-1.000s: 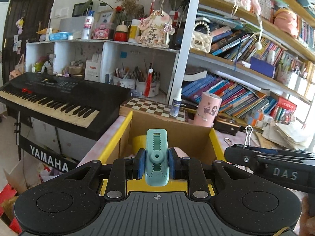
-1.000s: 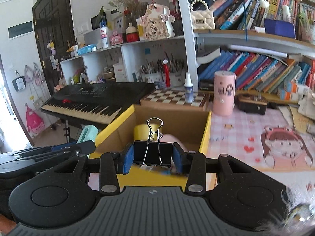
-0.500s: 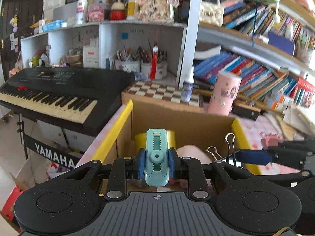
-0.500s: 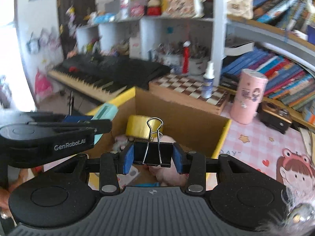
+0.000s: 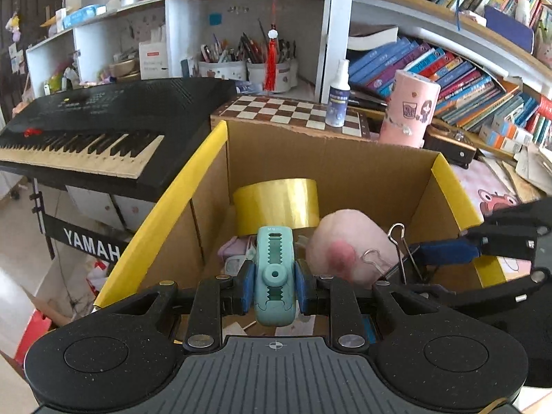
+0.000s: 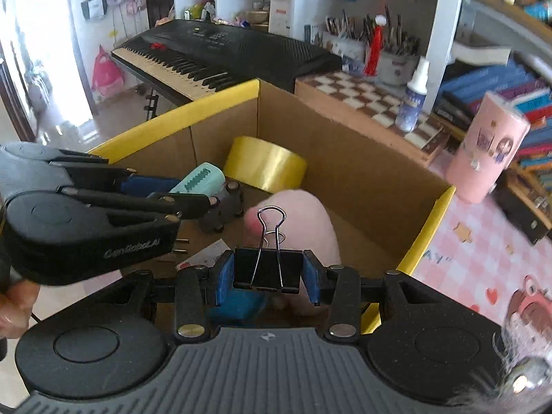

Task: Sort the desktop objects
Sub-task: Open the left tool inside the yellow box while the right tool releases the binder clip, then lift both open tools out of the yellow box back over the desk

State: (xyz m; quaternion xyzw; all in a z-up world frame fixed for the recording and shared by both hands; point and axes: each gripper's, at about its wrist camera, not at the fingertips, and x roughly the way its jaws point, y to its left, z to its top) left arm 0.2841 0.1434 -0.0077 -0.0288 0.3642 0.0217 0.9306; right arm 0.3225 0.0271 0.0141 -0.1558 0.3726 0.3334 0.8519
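Observation:
My left gripper (image 5: 274, 284) is shut on a teal correction-tape dispenser (image 5: 275, 276), held over the open cardboard box with yellow rims (image 5: 331, 158). My right gripper (image 6: 265, 276) is shut on a black binder clip (image 6: 267, 269), also over the box (image 6: 345, 158). Inside lie a yellow tape roll (image 5: 276, 203), a pink plush (image 5: 348, 248) and small items. In the right wrist view the left gripper (image 6: 207, 186) with the teal dispenser (image 6: 200, 181) sits at left, above the box floor. In the left wrist view the right gripper (image 5: 445, 252) enters from the right with the clip (image 5: 396, 255).
A black Yamaha keyboard (image 5: 89, 120) stands left of the box. Behind the box are a chessboard (image 5: 293, 114), a spray bottle (image 5: 338, 100) and a pink cylinder (image 5: 408, 108). Bookshelves fill the back right. A pink patterned mat (image 6: 483, 258) covers the desk at right.
Both grippers have moved forward and tilted down over the box, each still holding its item; the box interior now fills the views.

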